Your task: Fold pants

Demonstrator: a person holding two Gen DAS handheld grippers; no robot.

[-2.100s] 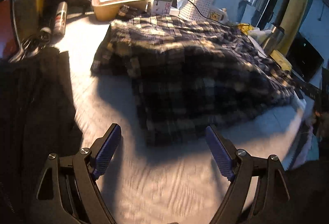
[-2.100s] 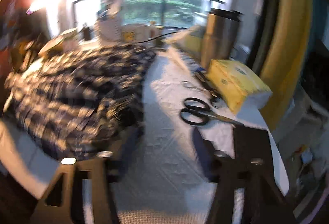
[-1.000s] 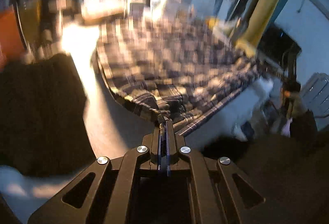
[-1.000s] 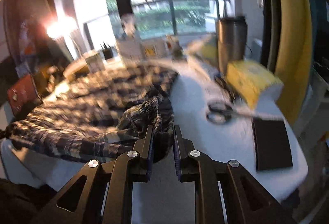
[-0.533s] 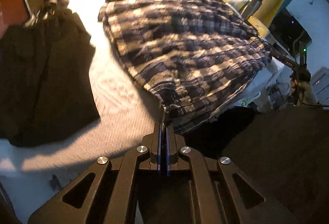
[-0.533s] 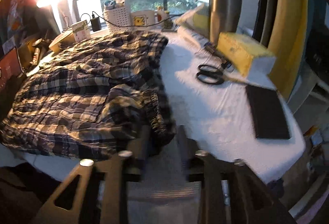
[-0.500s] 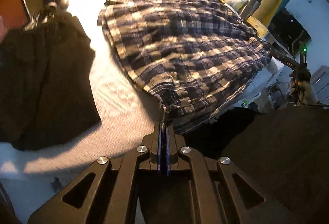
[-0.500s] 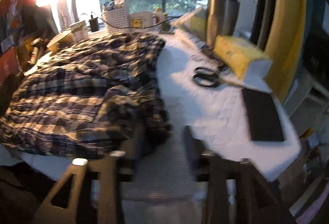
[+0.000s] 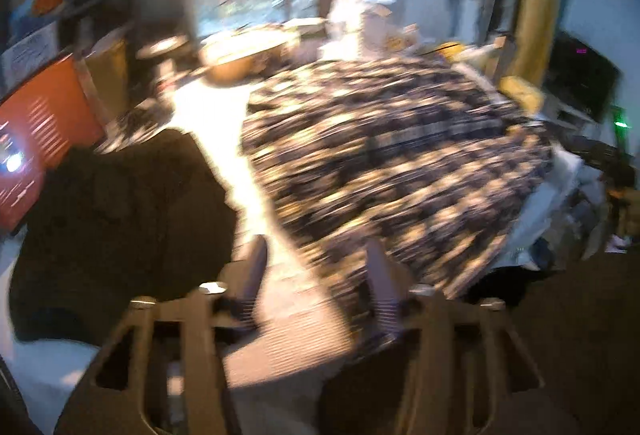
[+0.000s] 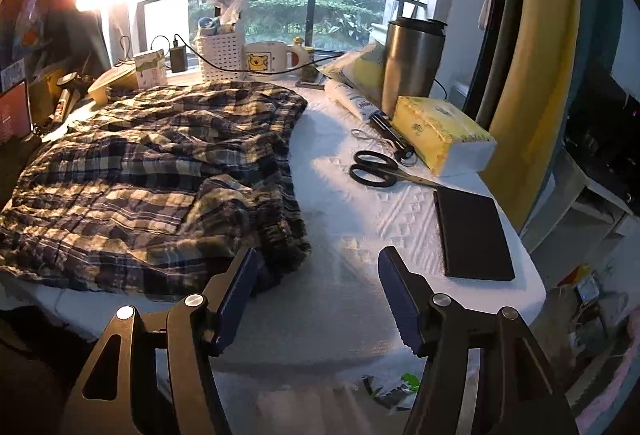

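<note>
On the white table (image 10: 360, 227), plaid pants (image 10: 160, 171) lie rumpled, waistband bunched.

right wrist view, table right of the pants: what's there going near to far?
black notebook → scissors → yellow tissue pack → steel tumbler, all to the right of the plaid pants.

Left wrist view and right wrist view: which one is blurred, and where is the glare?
The left wrist view is smeared by motion; the plaid pants and the open left gripper have soft edges, and the window is blown out white. The right wrist view is sharp; the scissors are crisp, with a lamp flare at upper left and fisheye bending at the edges.
</note>
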